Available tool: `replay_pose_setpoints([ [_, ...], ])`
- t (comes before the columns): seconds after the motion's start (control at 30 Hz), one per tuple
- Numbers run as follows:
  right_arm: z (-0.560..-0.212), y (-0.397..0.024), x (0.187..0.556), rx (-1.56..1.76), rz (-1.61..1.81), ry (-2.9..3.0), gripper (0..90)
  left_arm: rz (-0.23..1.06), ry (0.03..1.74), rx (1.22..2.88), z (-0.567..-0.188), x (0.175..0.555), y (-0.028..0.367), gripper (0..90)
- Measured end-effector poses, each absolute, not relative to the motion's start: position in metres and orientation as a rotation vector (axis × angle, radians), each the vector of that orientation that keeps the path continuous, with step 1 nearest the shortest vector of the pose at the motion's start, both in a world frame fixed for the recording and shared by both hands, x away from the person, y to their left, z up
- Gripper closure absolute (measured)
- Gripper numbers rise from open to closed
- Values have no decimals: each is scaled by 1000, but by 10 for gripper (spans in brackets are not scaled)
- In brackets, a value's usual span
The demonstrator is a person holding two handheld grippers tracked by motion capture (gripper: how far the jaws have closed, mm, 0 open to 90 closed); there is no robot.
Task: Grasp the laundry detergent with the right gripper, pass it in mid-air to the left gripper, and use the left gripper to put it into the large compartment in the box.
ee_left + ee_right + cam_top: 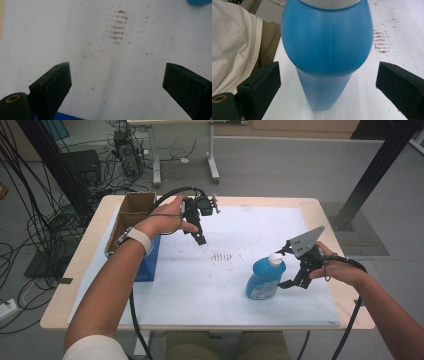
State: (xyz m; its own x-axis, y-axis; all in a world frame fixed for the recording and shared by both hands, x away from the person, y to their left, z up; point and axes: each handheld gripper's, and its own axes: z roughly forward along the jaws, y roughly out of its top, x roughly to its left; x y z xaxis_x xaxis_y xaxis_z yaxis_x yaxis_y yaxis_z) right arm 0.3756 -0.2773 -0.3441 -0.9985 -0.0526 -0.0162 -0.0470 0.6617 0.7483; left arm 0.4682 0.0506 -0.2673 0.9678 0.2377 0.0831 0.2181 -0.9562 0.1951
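Bottle (327, 50) stands upright on the bench (200, 290) between the right gripper (295, 270) jaws, wide and not touching; smooth, rigid plastic, likely slippery, so grip the narrower body below the bulge; left gripper (200, 232) jaws wide, empty

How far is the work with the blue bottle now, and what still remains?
Done: the right gripper has lined up on the blue bottle, which stands upright on the white mat, between the open jaws. In hand: closing on it; the pads do not touch yet. Left: the grasp and lift. The left gripper hangs open over the mat near the cardboard box, perhaps the goal.
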Motion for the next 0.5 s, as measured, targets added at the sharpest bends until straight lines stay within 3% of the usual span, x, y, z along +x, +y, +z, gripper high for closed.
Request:
replay_pose_setpoints([
  [0.5,-345,-279,375,76,-1296,-2855,56,157,337,2935,-268,469,50,89],
])
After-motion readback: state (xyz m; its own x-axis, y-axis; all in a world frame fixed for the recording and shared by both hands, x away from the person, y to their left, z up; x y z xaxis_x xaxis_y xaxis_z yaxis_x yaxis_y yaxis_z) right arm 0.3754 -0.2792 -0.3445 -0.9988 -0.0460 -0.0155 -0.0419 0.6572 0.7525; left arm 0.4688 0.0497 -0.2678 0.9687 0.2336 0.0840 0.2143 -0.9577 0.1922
